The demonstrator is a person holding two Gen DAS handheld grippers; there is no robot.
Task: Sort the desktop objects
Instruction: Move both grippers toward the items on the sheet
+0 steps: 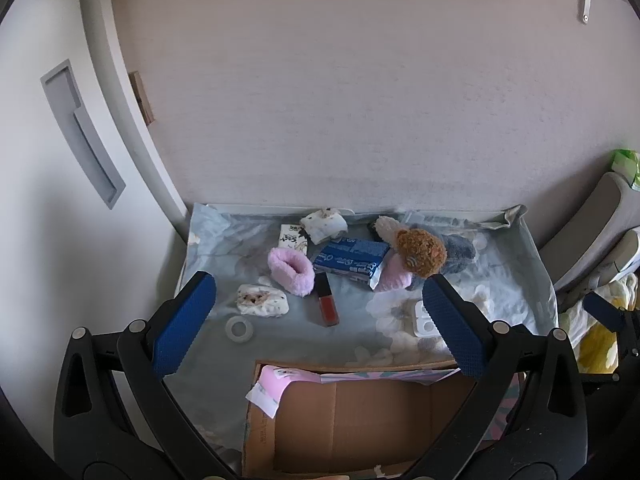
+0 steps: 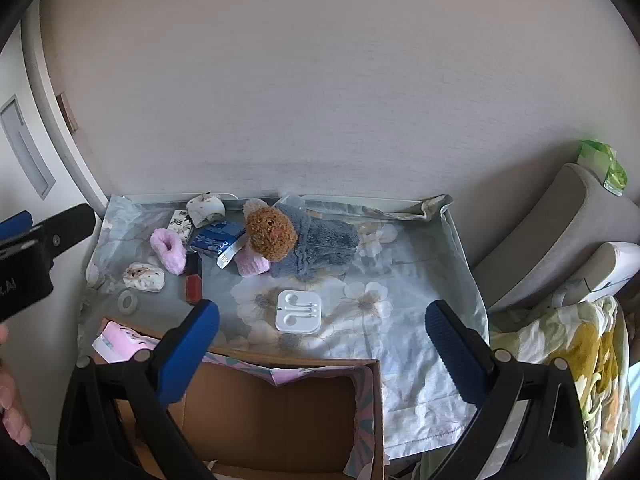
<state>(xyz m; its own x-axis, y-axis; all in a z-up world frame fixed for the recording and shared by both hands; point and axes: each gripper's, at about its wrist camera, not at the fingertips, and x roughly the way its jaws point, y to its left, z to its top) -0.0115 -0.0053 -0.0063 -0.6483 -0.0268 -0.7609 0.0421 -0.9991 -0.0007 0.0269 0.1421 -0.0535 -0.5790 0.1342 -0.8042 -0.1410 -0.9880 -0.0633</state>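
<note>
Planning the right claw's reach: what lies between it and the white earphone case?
Only bare floral cloth. The right wrist view shows the open right claw with the white earphone case just ahead, nothing between.

right tool (image 2: 322,344) spread wide | white earphone case (image 2: 298,311) on floral cloth (image 2: 416,340)

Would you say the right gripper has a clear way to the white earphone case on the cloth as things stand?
Probably yes. The right gripper is open and empty, and the white earphone case lies flat on the floral cloth ahead of its fingers, with nothing on it; the cardboard box sits nearer, below.
</note>
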